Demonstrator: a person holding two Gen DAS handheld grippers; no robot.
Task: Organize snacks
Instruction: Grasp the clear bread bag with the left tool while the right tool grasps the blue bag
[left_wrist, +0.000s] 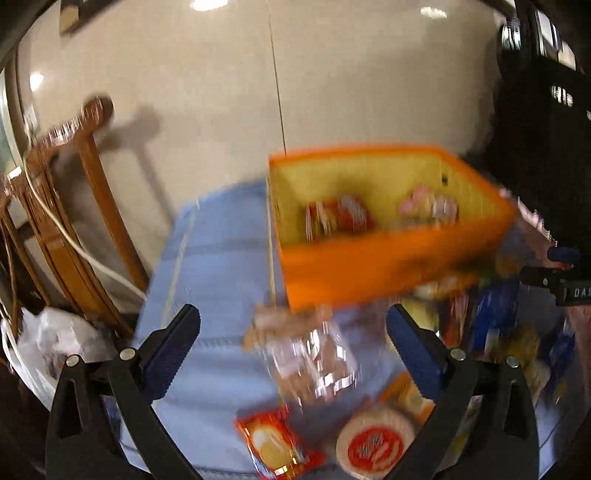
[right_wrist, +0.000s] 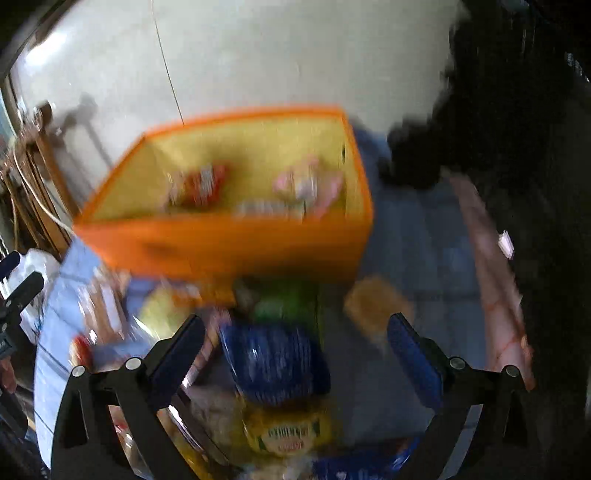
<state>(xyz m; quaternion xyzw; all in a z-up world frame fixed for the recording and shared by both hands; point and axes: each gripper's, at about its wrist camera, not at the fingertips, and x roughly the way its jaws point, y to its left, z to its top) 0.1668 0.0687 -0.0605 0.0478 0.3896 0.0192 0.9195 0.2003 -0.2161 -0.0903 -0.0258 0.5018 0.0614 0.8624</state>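
Orange bin (left_wrist: 388, 266) on the blue-covered bench (left_wrist: 221, 266) holding a red packet (left_wrist: 338, 218) and pink packet (left_wrist: 428, 208), loose snacks (right_wrist: 273, 362) heaped just before the bin, left tongs (left_wrist: 291, 347) and right tongs (right_wrist: 295, 350) both spread wide, gripping nothing

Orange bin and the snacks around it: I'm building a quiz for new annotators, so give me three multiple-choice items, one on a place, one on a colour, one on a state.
1. Where is the clear-wrapped snack pack?
A. inside the orange bin
B. on the blue cloth in front of the bin
C. on the wooden chair

2. What colour is the inside of the orange bin?
A. yellow
B. white
C. black

3. How does the left gripper stand?
A. shut on a packet
B. open, holding nothing
C. shut and empty

Answers: 1 B, it lies on the blue cloth below the bin's front wall. 2 A, the inner walls show yellow. 3 B, both fingers stand wide apart and touch nothing.
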